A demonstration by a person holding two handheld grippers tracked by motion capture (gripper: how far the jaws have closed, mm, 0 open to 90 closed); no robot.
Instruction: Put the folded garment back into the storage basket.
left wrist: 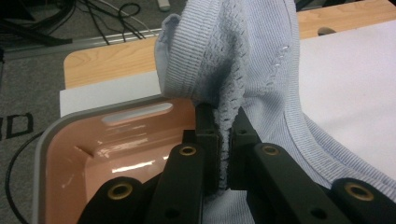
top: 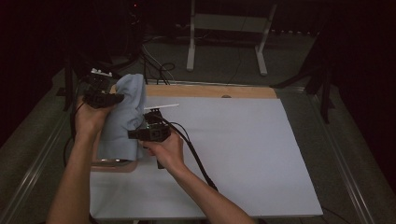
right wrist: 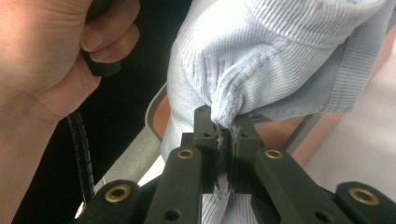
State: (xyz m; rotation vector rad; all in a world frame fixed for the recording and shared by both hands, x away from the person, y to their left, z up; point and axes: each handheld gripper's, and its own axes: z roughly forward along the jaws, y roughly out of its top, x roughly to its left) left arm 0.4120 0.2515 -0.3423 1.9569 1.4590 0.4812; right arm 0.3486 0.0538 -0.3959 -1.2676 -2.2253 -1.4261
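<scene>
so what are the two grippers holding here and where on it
Both hold the same light blue knit garment above the pink bin. The left gripper pinches an open-knit fold; the right gripper pinches a bunched ribbed edge.

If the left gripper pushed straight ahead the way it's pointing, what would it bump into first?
Probably the light blue garment that the left gripper is already clamping: its folds hang right in front. Beyond lie the pink bin and the wooden table edge, though depth is unclear.

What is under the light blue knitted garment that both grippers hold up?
Under the garment is a grey-rimmed bin with a pink inside, standing on the white table sheet. The hanging cloth covers part of the bin, so its contents cannot be seen fully.
</scene>
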